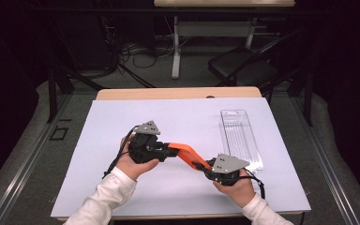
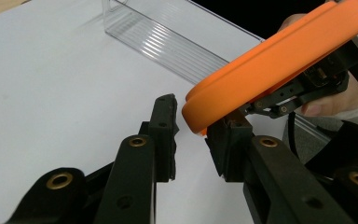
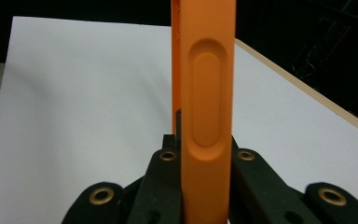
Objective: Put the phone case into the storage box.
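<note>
Orange case hangs above the bench, pinched firmly at its 4 o'clock end by the right hand-held gripper. Left hand-held gripper is at the case's 9 o'clock end, jaws spread, one pad under the tip. Clear tray lies at 2 o'clock, apart from the case.

No legible text, label, brand, number or sign in any view. Checked the flat orange plastic bar: plain surface with an oval recess, unmarked. Clear ribbed plastic tray: no print visible. White sheet covering the table: blank. Grey three-cornered plates on the grippers: holes only, no lettering to be made out.
</note>
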`<state>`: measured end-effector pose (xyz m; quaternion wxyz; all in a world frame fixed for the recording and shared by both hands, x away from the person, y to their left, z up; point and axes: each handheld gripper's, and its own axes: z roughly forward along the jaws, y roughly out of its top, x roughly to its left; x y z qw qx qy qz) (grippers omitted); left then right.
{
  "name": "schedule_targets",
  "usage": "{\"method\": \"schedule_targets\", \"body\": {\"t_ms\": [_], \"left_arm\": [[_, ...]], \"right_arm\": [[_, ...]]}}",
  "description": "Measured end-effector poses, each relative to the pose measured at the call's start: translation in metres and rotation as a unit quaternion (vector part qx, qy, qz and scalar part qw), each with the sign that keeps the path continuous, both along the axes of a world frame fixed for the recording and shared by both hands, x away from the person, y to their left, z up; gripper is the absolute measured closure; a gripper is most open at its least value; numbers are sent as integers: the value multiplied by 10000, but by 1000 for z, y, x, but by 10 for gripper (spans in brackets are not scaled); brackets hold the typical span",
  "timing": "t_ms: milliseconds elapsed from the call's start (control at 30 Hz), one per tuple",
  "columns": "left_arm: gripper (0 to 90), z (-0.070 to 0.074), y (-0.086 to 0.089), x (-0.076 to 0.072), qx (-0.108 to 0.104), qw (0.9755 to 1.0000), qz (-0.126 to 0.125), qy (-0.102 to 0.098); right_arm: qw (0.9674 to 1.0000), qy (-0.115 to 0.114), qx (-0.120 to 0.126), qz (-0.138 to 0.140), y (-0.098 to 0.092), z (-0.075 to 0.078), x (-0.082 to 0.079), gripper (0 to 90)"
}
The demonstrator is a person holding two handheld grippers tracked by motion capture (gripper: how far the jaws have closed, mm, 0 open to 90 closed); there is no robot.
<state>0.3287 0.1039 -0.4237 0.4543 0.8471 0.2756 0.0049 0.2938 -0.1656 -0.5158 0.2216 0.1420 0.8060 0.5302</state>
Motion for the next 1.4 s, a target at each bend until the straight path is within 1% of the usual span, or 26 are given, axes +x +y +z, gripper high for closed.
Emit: {"method": "schedule_targets", "body": {"t_ms": [133, 267, 433, 633, 900, 1133, 1400], "left_arm": [[734, -1, 1, 0, -89, 10000, 8, 9], [751, -2, 2, 1, -191, 9998, 23, 69], [771, -2, 3, 0, -193, 9998, 44, 89], [790, -2, 3, 0, -253, 9995, 104, 124], [809, -3, 4, 0, -325, 9992, 125, 196], [823, -4, 4, 0, -437, 9986, 154, 256], [825, -5, 5, 1, -465, 9983, 148, 329]], "right_arm": [[10000, 50, 35, 6, 0, 0, 0, 875], [9999, 86, 81, 15, 0, 0, 1, 875], [9999, 104, 105, 19, 1, -1, 1, 875], [9999, 65, 142, 20, 2, -1, 1, 875], [9998, 100, 197, 19, 1, -3, 1, 875], [9998, 66, 188, 6, 1, -3, 1, 874], [9998, 67, 168, 4, 1, -3, 1, 873]]}}
